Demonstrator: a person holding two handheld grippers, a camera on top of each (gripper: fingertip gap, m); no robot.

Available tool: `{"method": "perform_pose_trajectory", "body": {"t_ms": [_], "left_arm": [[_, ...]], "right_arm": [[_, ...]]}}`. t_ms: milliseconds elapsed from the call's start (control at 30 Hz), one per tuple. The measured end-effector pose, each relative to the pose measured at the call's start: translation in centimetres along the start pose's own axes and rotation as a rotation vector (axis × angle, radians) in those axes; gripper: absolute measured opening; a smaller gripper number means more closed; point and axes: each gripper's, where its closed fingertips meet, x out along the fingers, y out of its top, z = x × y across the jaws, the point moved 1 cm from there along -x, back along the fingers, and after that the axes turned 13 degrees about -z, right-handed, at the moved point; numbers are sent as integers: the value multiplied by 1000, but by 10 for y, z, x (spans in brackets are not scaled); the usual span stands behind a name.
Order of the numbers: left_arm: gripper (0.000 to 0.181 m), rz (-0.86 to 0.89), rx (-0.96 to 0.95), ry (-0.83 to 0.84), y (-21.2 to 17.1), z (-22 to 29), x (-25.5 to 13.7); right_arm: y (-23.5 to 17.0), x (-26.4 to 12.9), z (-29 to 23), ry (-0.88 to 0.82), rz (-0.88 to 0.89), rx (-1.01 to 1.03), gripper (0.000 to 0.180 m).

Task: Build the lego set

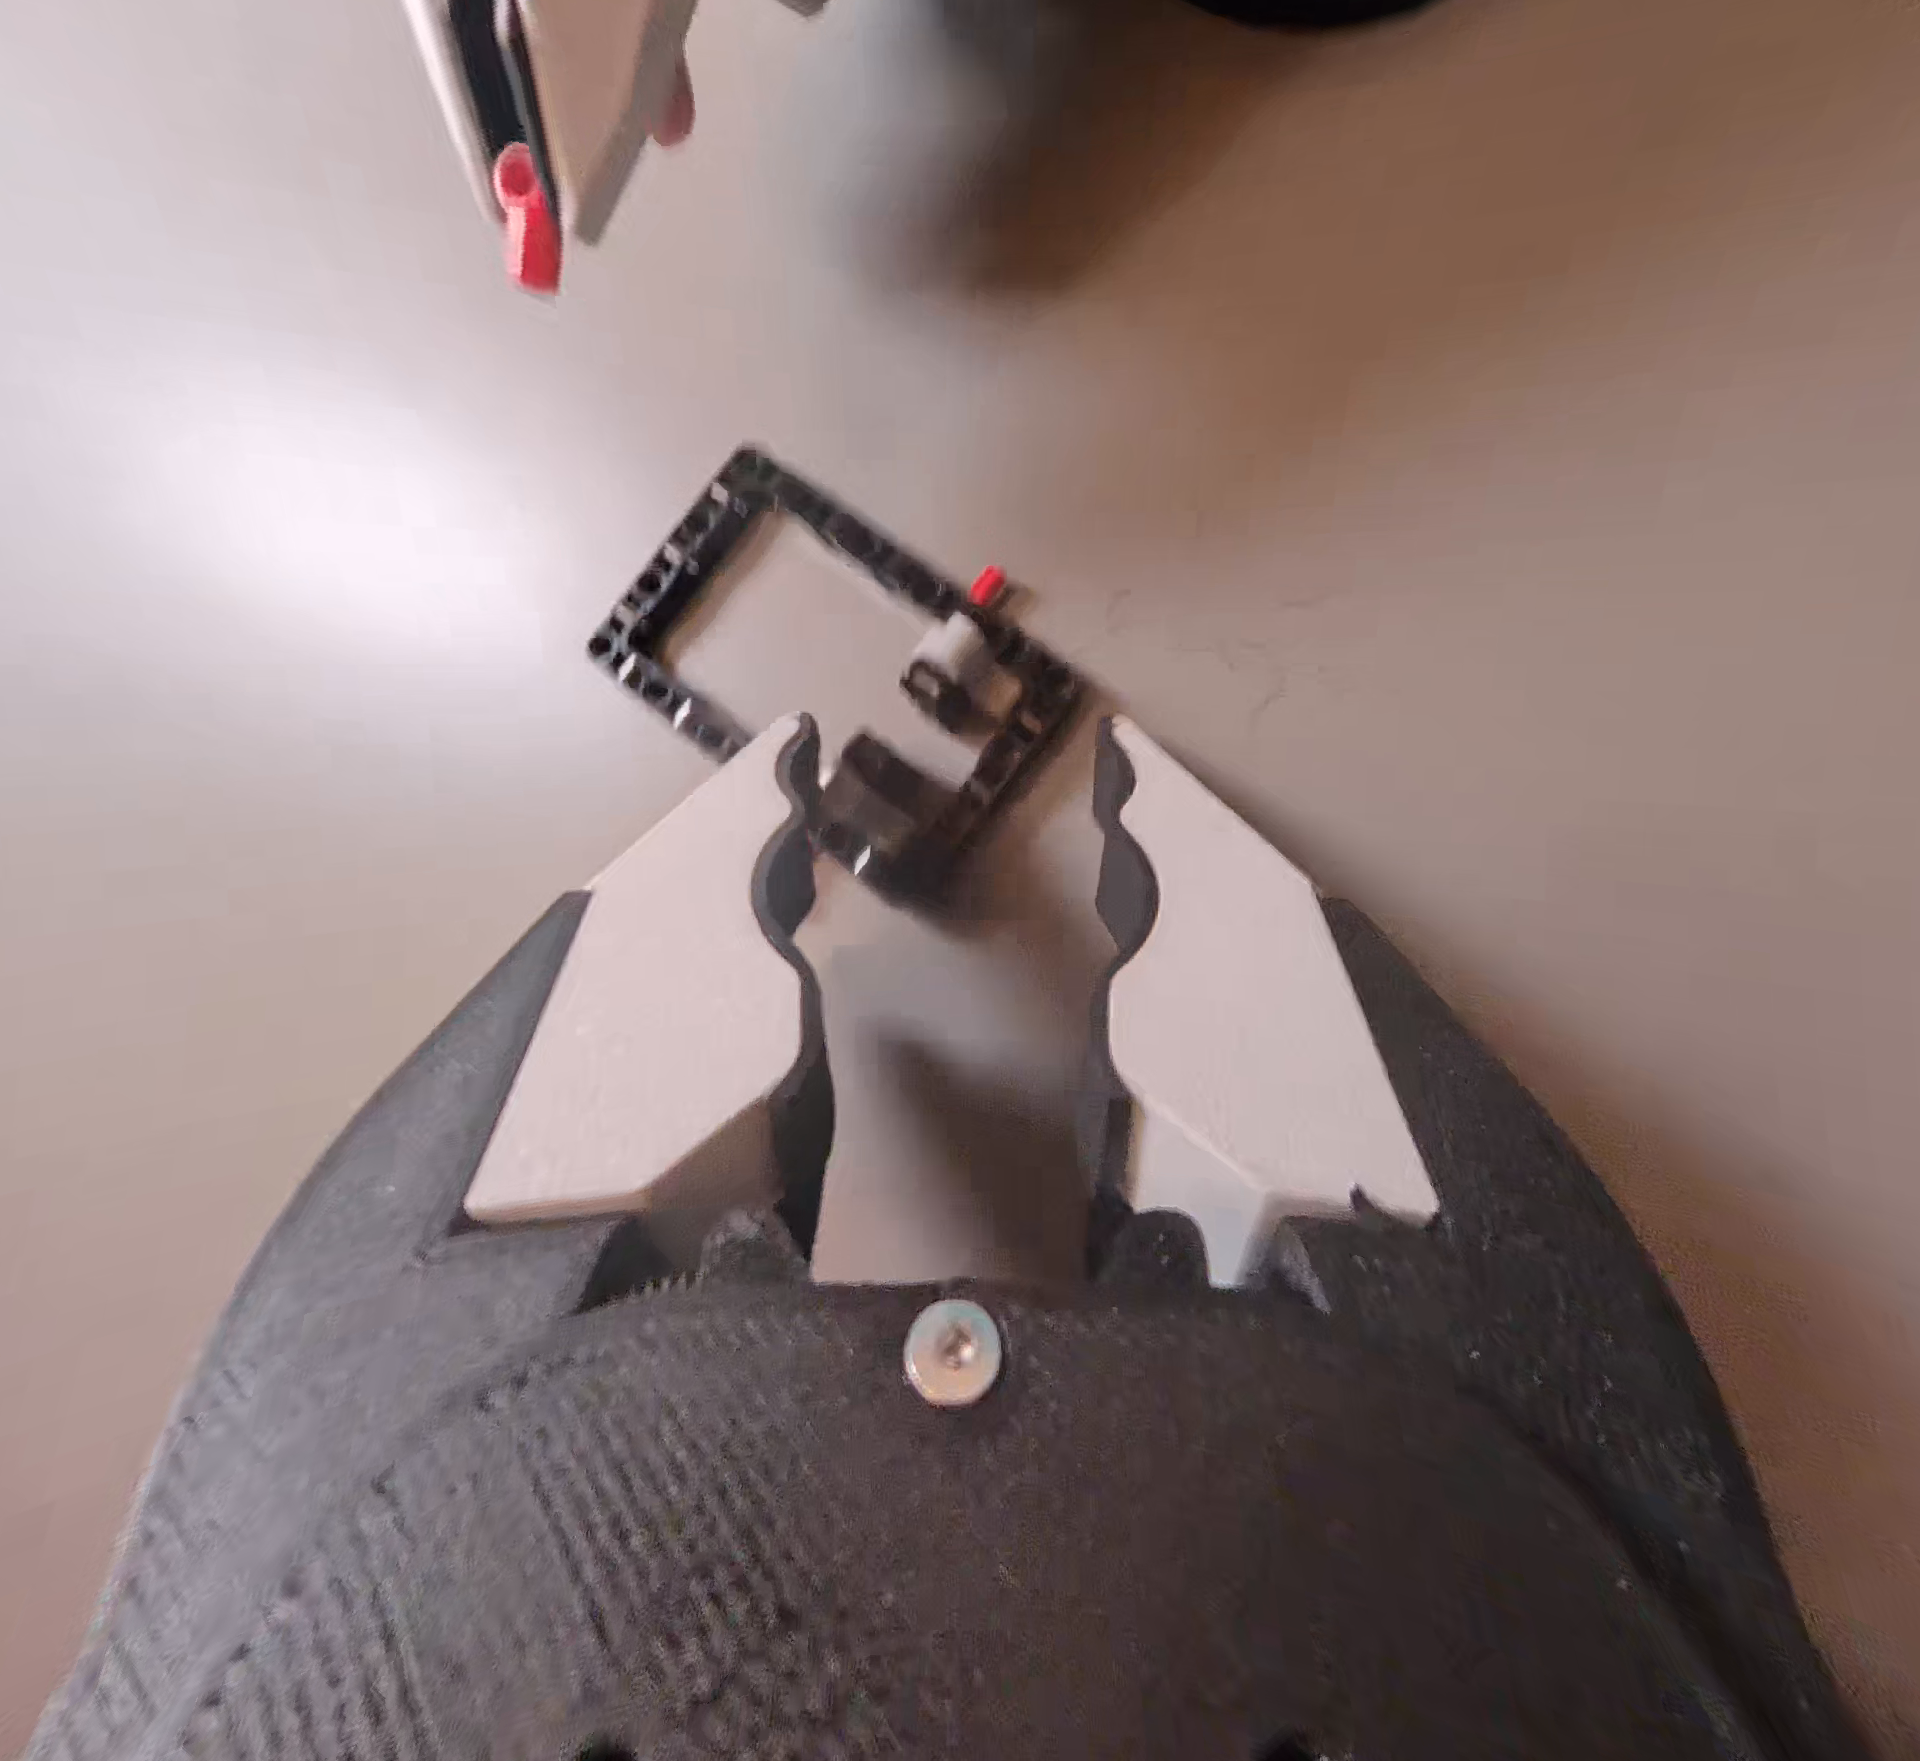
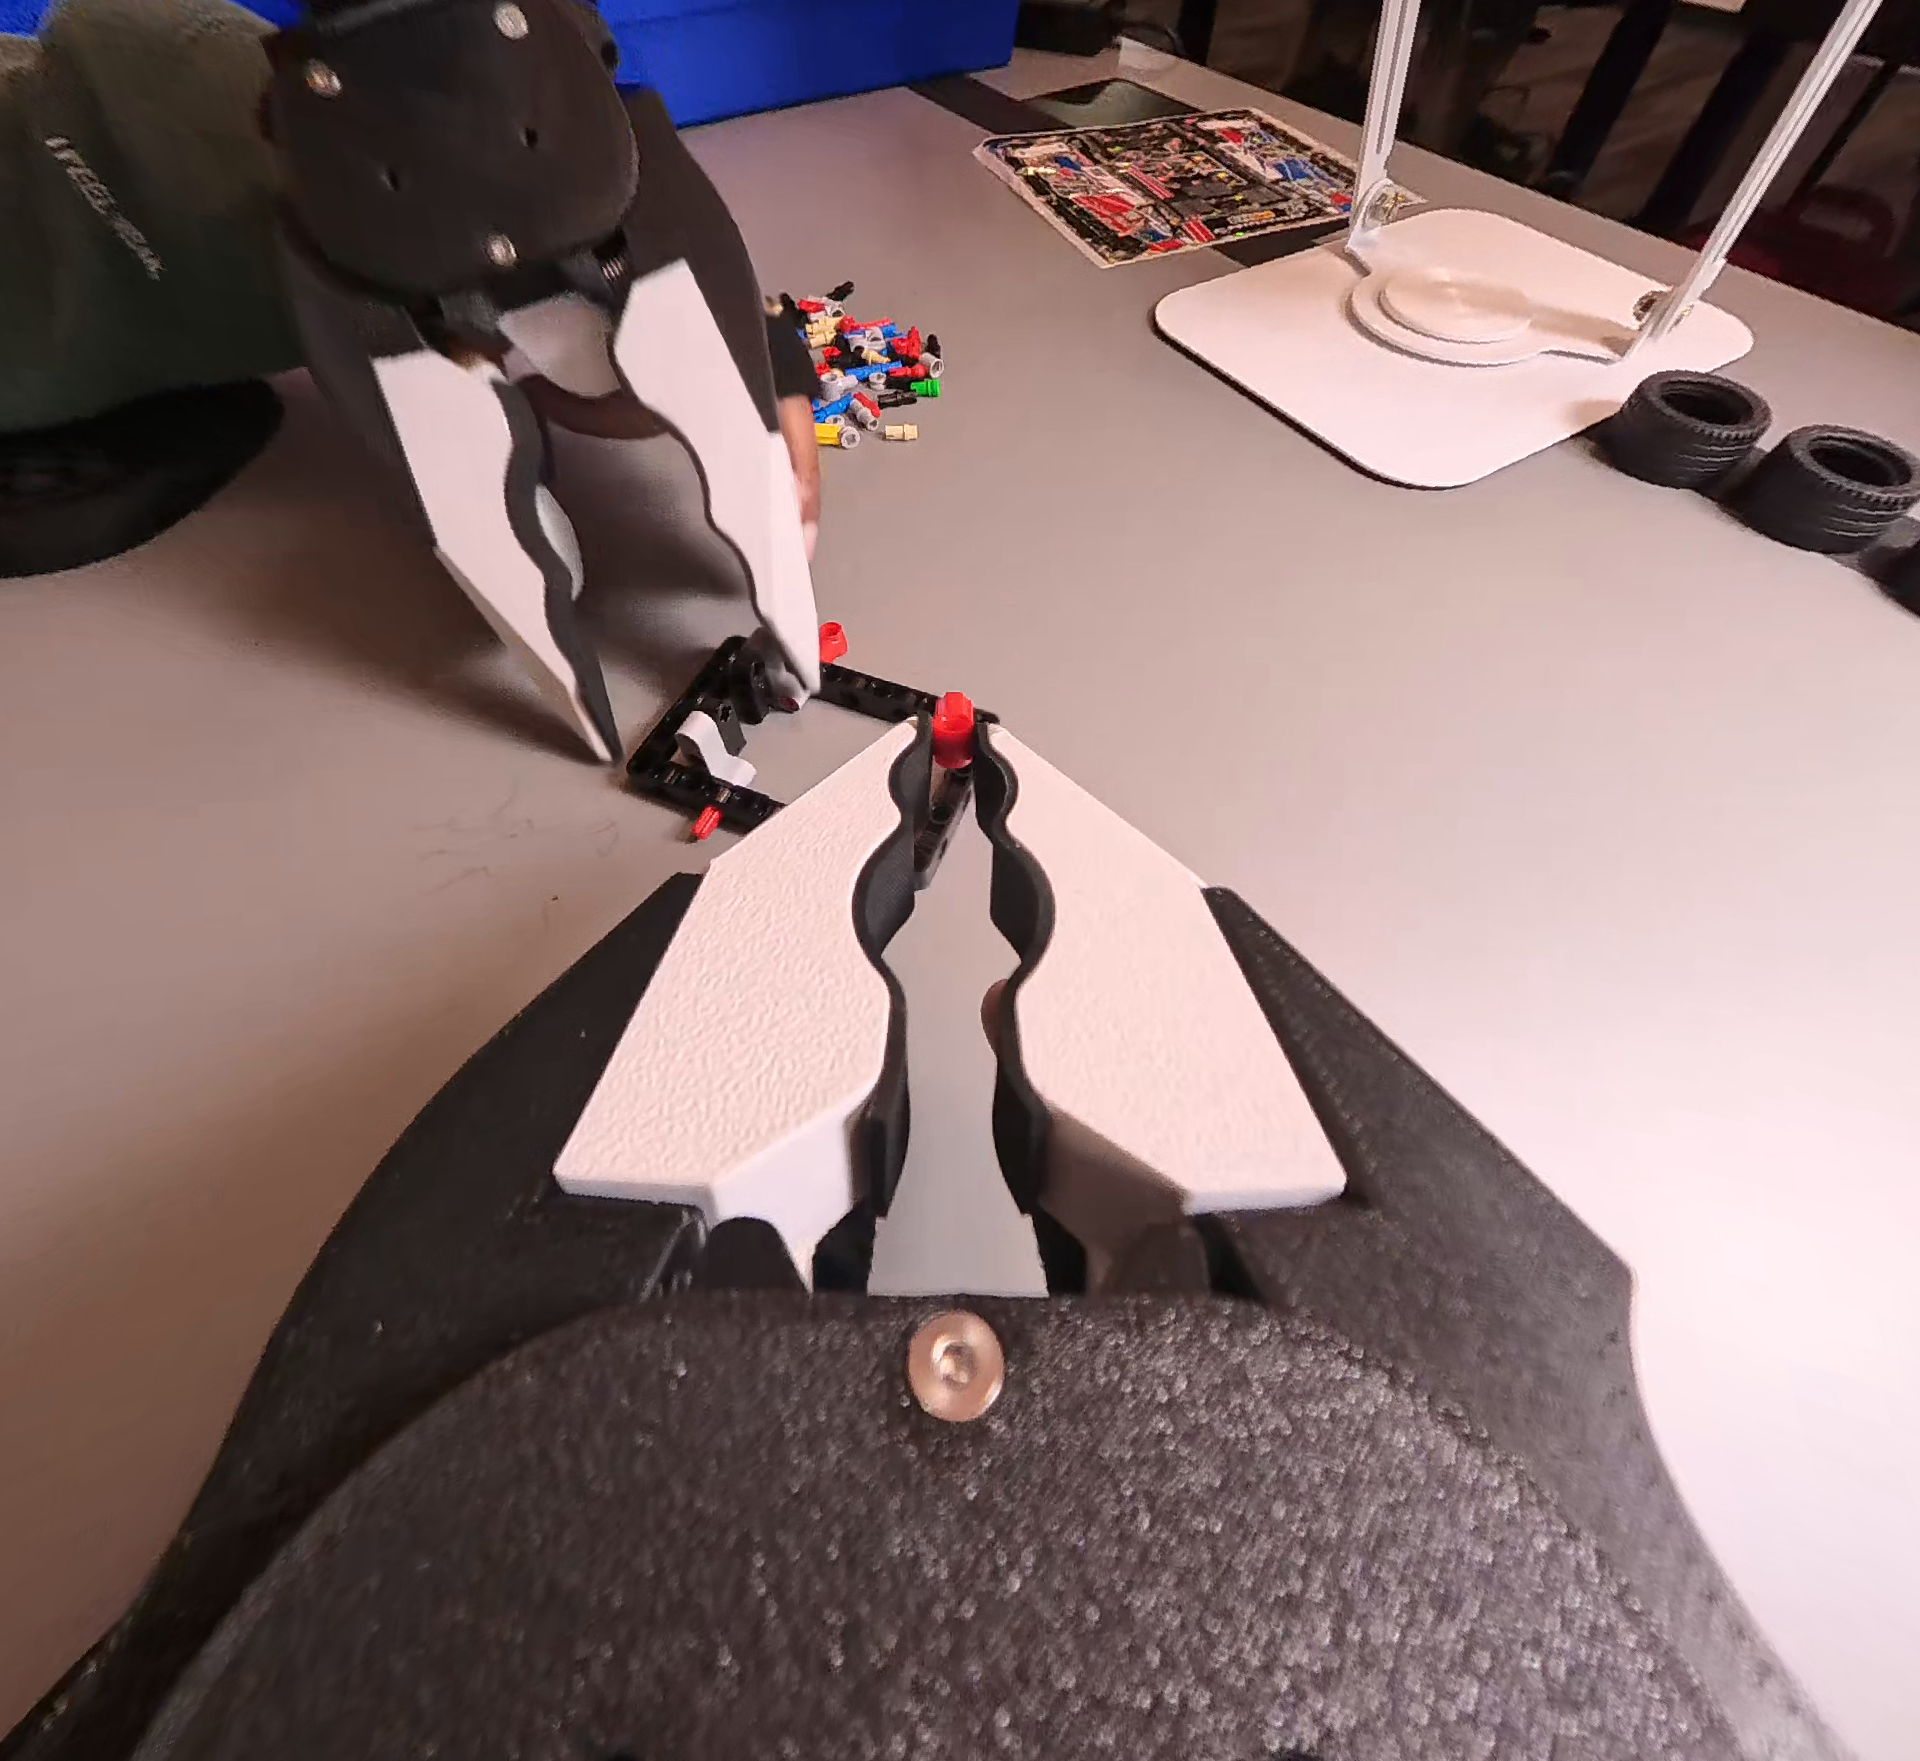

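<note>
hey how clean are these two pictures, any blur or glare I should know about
Left wrist view: motion blur smears the right tool and its red pin, a broad glare patch whitens the table, and the black frame stays readable. Right wrist view: mostly sharp, though the left tool is slightly blurred and wide-angle distortion bends the edges.

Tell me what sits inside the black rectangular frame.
Inside the black frame: bare table, a white-and-black connector and a dark block. The left gripper covers the near corner.
</note>
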Motion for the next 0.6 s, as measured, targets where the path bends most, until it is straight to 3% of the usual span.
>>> {"method": "perform_pose_trajectory", "body": {"t_ms": [200, 333, 600], "left_arm": [[35, -64, -2, -147, 10, 13, 9], [32, -67, -33, -115, 14, 10, 12], [23, 232, -203, -44, 30, -11, -16]], "right_arm": [[-3, 4, -5, 33, -11, 7, 5], [-5, 3, -11, 60, -24, -8, 5], [4, -16, -24, 117, 79, -117, 5]]}}
